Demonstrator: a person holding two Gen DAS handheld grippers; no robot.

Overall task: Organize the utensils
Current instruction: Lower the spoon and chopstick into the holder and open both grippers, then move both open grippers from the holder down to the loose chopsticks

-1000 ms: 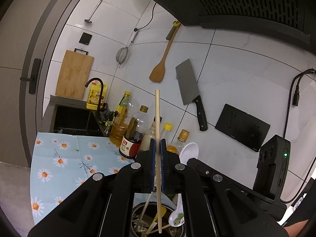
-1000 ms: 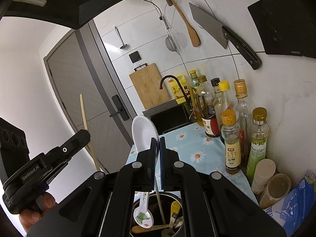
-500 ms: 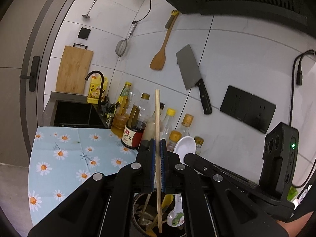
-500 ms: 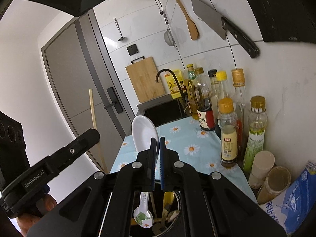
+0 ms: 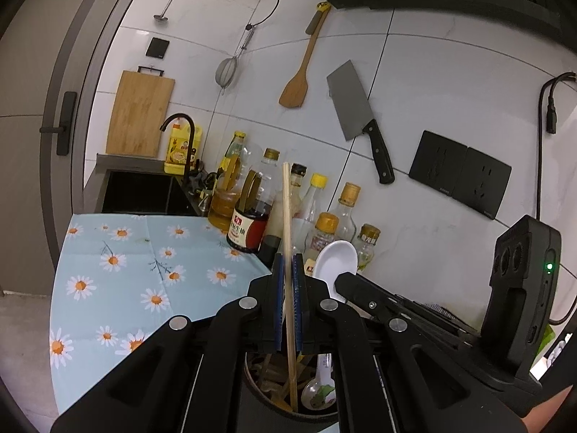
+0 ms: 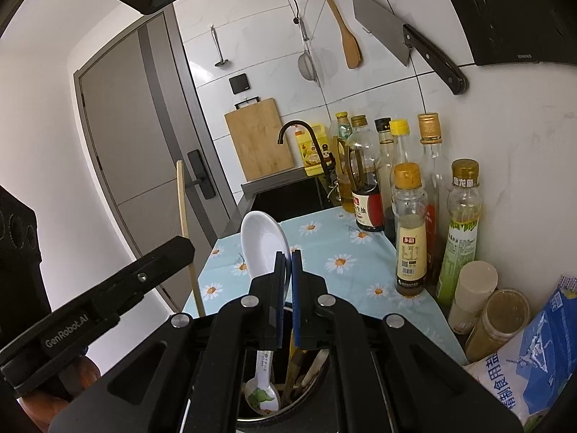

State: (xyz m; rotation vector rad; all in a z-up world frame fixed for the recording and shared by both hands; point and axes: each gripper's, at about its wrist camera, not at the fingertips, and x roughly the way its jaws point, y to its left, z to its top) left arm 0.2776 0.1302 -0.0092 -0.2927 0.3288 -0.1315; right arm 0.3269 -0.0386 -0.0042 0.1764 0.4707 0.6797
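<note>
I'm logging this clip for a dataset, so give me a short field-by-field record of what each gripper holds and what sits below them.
left gripper: shut on chopstick, held upright
right gripper: shut on white spoon, bowl end up
below both: utensil holder, dark and round
in holder: patterned spoon, wooden utensils
surface: daisy tablecloth
backdrop: bottles along tiled wall; cleaver and wooden spatula hanging
</note>
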